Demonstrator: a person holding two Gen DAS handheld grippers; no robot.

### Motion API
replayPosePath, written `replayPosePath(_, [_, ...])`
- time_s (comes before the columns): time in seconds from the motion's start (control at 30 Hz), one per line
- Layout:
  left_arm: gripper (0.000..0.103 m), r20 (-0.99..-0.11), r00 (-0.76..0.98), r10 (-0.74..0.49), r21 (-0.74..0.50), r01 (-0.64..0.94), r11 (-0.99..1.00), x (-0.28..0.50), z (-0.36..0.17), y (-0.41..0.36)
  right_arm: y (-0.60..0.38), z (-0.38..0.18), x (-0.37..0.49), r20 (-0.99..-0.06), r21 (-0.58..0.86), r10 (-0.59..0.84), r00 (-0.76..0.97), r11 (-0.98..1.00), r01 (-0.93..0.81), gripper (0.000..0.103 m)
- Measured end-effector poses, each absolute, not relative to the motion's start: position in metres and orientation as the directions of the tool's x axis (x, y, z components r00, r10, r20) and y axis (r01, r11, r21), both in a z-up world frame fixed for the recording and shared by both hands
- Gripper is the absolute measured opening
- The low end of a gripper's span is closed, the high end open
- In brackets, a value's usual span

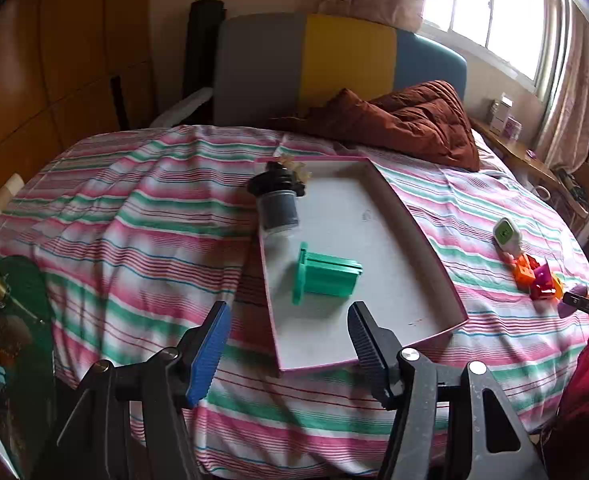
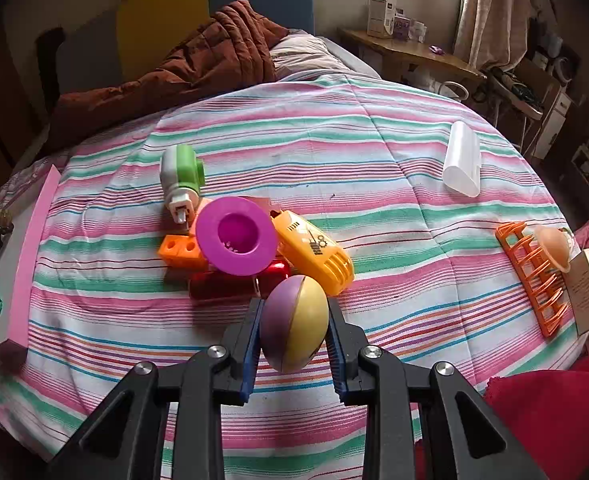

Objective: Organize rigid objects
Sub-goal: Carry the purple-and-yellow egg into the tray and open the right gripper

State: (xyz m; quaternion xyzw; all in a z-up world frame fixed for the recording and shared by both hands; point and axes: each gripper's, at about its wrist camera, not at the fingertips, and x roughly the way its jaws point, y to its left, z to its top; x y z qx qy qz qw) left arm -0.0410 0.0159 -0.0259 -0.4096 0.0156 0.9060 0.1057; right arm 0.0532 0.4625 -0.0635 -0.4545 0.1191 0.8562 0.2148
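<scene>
A pink tray (image 1: 374,232) with a pale floor lies on the striped bed. A green plastic piece (image 1: 326,278) and a grey and black cylinder (image 1: 276,204) rest inside it. My left gripper (image 1: 290,340) hovers open over the tray's near end with nothing between its fingers. My right gripper (image 2: 294,305) is shut on a purple and yellow ball (image 2: 294,324), just above the sheet. Right behind the ball is a pile: a magenta cup (image 2: 234,236), a yellow toy (image 2: 314,256), a red piece (image 2: 234,284), an orange block (image 2: 182,252) and a green and white plug (image 2: 180,178).
A white cap (image 2: 462,160) lies far right on the bed. An orange rack (image 2: 534,276) with a peach cup (image 2: 552,248) sits at the right edge. A brown quilt (image 1: 406,124) is bunched at the headboard. A wooden side table (image 2: 406,48) stands beyond the bed.
</scene>
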Motion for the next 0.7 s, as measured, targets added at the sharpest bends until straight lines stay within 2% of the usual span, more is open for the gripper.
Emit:
replayPosePath(0.27, [0.062, -0.749, -0.637, 0.182, -0.085, -0.18, -0.98, -0.041, -0.027, 0.003, 0.42, -0.031, 0.044, -0.788, 0.051, 0.203, -0.581, -0.919, -0.391, 0.03])
replayPosePath(0.7, [0.062, -0.759, -0.628, 0.173, -0.112, -0.136, -0.984, -0.04, -0.036, -0.019, 0.276, -0.008, -0.011, -0.748, 0.176, -0.123, -0.653, -0.984, -0.017, 0.03])
